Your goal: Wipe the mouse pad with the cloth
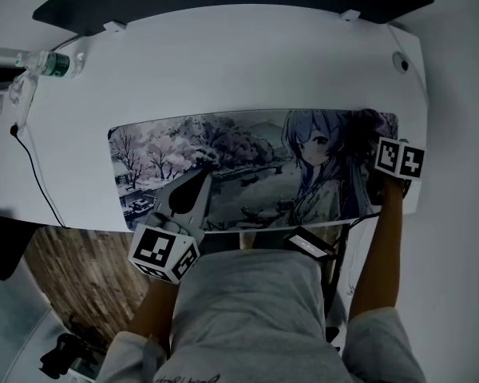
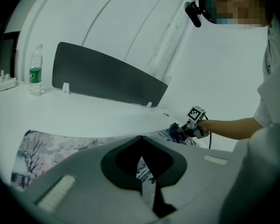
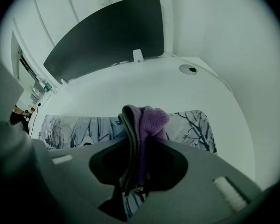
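Desk (image 1: pixel 223 62): cloth (image 3: pixel 147 122) betw. R tool (image 3: pixel 139 146) jaws

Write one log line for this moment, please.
left gripper: jaws shut, empty, over mouse pad | right gripper: jaws shut on cloth, mouse pad's right end

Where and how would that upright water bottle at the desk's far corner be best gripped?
Grip the water bottle across its round body at the green label, jaws coming level from the side: it stands upright, with open desk on its near side.
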Demonstrator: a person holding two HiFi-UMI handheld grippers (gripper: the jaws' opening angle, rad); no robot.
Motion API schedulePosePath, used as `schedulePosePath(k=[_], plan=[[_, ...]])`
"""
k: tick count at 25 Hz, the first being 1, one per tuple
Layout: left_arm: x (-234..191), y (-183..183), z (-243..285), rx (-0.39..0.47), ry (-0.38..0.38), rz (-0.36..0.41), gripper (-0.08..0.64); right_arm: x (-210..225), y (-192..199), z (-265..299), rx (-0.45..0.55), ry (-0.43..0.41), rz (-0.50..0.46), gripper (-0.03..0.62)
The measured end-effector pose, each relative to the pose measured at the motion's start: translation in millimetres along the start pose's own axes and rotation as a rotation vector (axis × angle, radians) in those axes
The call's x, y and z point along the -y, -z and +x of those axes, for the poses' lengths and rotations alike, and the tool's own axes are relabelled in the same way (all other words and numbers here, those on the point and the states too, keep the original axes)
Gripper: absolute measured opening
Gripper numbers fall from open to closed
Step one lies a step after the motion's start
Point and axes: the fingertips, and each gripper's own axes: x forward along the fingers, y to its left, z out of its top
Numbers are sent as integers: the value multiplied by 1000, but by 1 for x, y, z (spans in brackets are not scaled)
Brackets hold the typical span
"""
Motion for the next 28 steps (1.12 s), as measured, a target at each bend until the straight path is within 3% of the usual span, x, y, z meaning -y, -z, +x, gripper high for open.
schedulePosePath(k=[13,28], plan=[[-63,6,-63,27,-63,-18,14,-77,3,12,4,6,-47,92],[-133,15,-129,60,-101,-47,14,-189,9,32,-29,-48,-111,92]])
